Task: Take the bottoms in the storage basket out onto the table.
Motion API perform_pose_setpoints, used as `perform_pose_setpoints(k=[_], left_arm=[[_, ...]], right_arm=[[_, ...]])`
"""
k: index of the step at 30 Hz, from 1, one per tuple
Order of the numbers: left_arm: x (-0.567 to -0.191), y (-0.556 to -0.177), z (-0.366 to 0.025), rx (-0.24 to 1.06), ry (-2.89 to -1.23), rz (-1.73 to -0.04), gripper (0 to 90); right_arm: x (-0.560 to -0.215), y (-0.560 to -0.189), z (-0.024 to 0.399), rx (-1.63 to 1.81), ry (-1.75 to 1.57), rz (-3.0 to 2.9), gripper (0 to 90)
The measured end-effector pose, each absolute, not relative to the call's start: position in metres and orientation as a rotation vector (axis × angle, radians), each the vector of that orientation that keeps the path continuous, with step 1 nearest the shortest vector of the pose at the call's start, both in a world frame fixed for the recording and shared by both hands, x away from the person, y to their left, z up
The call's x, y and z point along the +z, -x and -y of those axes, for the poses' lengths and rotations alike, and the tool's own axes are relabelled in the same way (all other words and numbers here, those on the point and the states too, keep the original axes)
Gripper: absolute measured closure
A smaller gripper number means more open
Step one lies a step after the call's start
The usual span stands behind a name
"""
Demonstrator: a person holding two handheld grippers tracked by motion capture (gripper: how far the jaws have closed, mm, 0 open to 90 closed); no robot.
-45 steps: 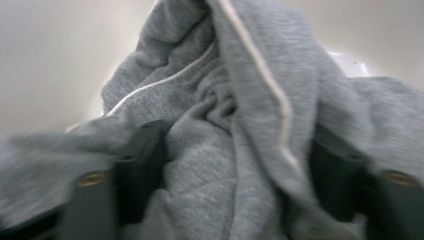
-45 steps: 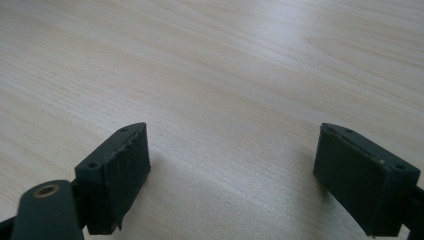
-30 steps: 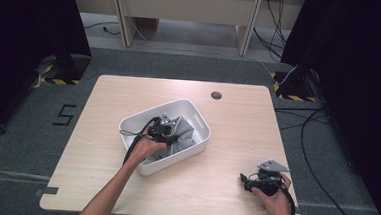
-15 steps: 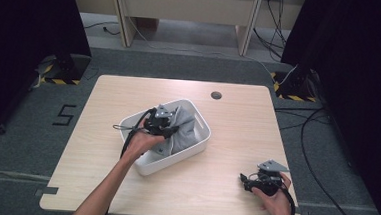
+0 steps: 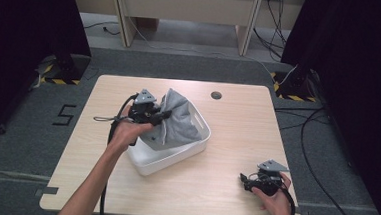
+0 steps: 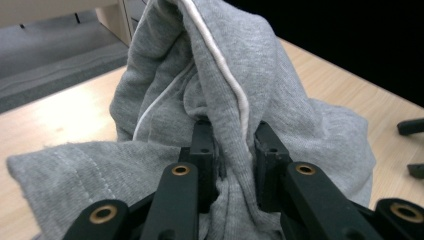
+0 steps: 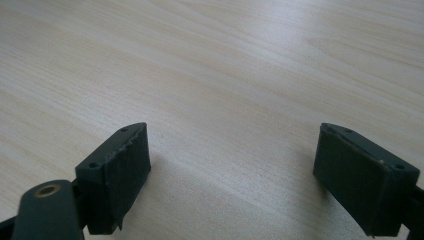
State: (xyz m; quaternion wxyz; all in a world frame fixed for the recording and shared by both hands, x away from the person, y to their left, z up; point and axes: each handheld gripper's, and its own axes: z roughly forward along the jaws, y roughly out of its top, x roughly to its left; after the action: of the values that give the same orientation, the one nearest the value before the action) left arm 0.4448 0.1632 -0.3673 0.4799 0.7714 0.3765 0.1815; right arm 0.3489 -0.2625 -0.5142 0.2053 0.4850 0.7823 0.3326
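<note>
One fold of the grey sweatshirt [image 5: 177, 121] sits pinched in the left gripper [image 5: 159, 116], hanging above the white tub [image 5: 167, 162]; the right gripper [image 5: 248, 183], jaws wide, rests farther off.

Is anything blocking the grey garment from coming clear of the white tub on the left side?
Nothing visible does. The left gripper is shut on the grey garment, most of it lifted above the white tub; its lower part still hangs inside.
</note>
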Motion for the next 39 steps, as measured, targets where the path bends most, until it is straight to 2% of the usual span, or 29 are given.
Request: perform_pose_setpoints(k=[23,39], left_arm=[[-0.301,-0.429,-0.217,0.489,-1.784,-0.958,74.3],[-0.275,-0.406,-0.278,0.606,-1.721,-1.026,74.2]], right_arm=[[-0.514,-0.349,0.263,0.926,-1.35,-2.184,15.4],[-0.514,-0.35,0.262,0.925,-1.35,-2.182,15.4]])
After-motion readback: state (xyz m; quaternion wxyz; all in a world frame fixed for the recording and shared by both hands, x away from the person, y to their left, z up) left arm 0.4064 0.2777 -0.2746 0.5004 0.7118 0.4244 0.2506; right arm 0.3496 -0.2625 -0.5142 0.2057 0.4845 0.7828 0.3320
